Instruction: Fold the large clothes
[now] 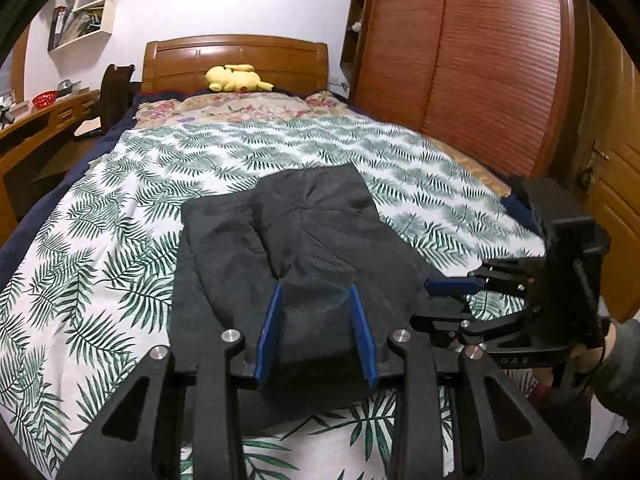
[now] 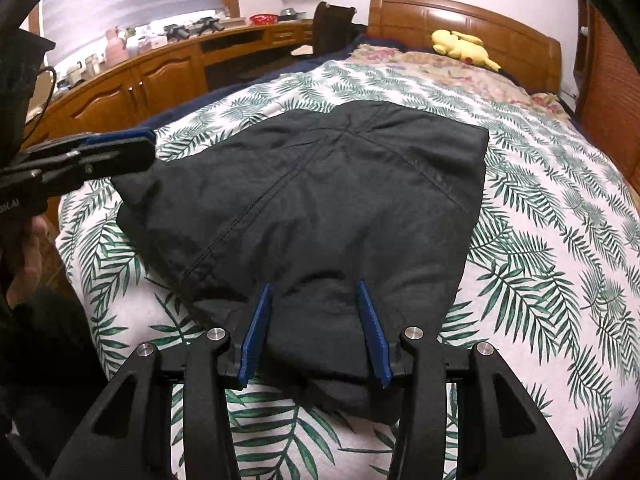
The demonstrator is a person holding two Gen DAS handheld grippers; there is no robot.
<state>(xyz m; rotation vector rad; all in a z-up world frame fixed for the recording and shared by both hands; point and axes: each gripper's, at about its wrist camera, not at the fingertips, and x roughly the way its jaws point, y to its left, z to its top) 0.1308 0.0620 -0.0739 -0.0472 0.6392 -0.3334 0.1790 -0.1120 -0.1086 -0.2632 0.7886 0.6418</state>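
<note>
A black garment (image 1: 320, 220) lies folded and flat on the fern-print bed cover (image 1: 120, 240), with its seams showing in the right wrist view (image 2: 340, 184). My left gripper (image 1: 315, 288) sits at the garment's near edge, its blue pads a little apart with thick cloth bunched between them. From the right wrist view the left gripper (image 2: 150, 146) is at the garment's left corner, and the cloth rises to it. My right gripper (image 2: 314, 284) pinches the near right edge, where wrinkles run between the pads. It shows side-on from the left (image 1: 422, 302).
A yellow plush toy (image 1: 236, 78) lies by the wooden headboard (image 1: 236, 52). A tall wooden wardrobe (image 1: 480, 80) stands close along the bed's right side. A wooden desk (image 2: 160, 68) with small items runs along the left. A hand (image 2: 28, 248) holds the left gripper.
</note>
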